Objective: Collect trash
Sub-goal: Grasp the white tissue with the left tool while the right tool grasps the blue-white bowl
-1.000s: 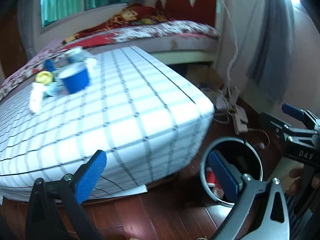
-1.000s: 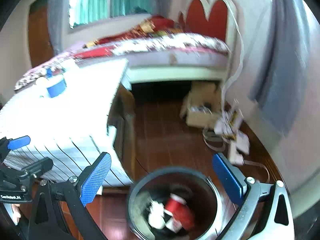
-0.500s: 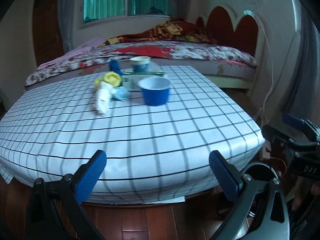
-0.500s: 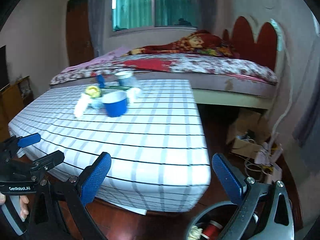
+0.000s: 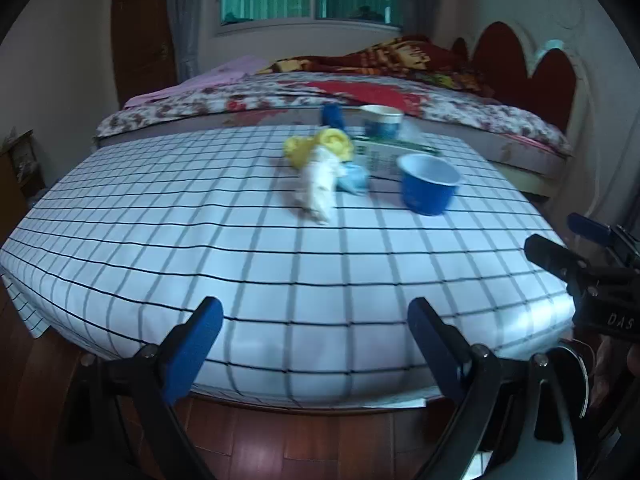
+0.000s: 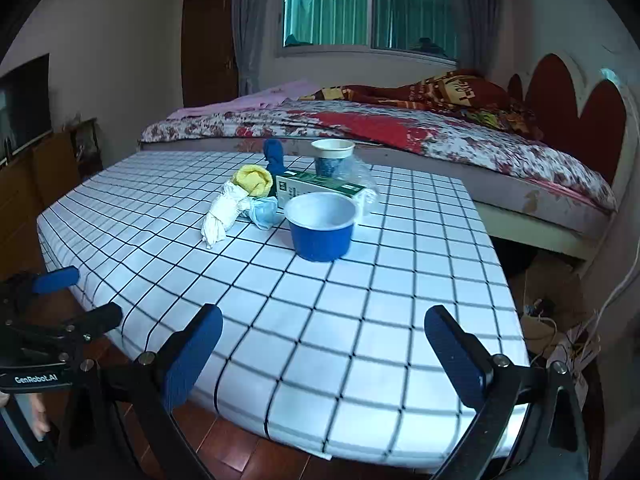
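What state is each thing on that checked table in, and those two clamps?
Blue bowl: upright, empty.
Paper cup: upright.
Green carton: lying flat.
White wad: crumpled.
Left hand-held gripper: closing, holding nothing.
Right hand-held gripper: open, holding nothing.

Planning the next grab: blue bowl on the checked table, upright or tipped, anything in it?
Upright and apparently empty. The blue bowl stands on its base on the table, rim up; the right wrist view shows a bare white interior.
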`<state>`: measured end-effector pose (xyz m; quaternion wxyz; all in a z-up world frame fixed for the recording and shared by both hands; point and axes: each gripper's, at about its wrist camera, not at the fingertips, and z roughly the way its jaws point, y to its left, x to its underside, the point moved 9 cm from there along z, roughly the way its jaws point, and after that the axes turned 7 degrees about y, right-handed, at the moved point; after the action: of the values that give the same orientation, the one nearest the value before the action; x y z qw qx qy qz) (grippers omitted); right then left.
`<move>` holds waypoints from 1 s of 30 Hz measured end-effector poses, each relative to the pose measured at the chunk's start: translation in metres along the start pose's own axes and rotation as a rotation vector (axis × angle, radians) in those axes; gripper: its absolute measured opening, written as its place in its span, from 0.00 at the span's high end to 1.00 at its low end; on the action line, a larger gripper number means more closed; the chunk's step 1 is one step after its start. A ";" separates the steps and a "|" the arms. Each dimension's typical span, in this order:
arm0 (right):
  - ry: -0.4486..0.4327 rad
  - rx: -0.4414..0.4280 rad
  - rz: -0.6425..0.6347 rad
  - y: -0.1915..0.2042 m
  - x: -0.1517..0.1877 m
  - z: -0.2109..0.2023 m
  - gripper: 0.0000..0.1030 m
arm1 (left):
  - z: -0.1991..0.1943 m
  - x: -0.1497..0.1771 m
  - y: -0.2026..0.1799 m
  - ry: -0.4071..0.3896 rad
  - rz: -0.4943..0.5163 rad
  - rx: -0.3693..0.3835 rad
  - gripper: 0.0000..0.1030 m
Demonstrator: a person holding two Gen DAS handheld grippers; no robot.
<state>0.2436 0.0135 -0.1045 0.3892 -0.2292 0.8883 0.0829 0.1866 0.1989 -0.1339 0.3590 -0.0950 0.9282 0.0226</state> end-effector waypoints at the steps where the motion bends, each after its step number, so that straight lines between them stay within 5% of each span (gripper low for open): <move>1: 0.002 -0.001 0.003 0.001 -0.004 0.005 0.01 | 0.003 -0.003 0.004 0.000 -0.006 -0.003 0.09; 5: 0.022 -0.021 0.049 0.005 -0.026 0.038 0.01 | 0.022 -0.019 0.021 0.013 -0.049 -0.002 0.28; 14: 0.120 -0.013 0.063 0.001 -0.058 0.115 0.04 | 0.087 -0.063 0.012 0.073 -0.036 0.043 0.26; 17: 0.156 -0.017 0.050 -0.004 -0.064 0.138 0.12 | 0.107 -0.080 0.008 0.088 -0.023 0.045 0.26; 26: 0.187 -0.059 0.018 -0.008 -0.068 0.156 0.21 | 0.146 -0.101 -0.006 0.159 0.005 0.047 0.28; 28: 0.188 -0.066 0.015 -0.008 -0.067 0.158 0.24 | 0.155 -0.097 -0.007 0.191 0.009 0.043 0.42; 30: 0.179 -0.074 0.007 -0.008 -0.067 0.155 0.25 | 0.157 -0.094 -0.008 0.203 0.019 0.042 0.72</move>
<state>0.3878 0.0799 -0.1615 0.2992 -0.2468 0.9167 0.0961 0.3605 0.2236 -0.1870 0.2650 -0.0805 0.9609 -0.0031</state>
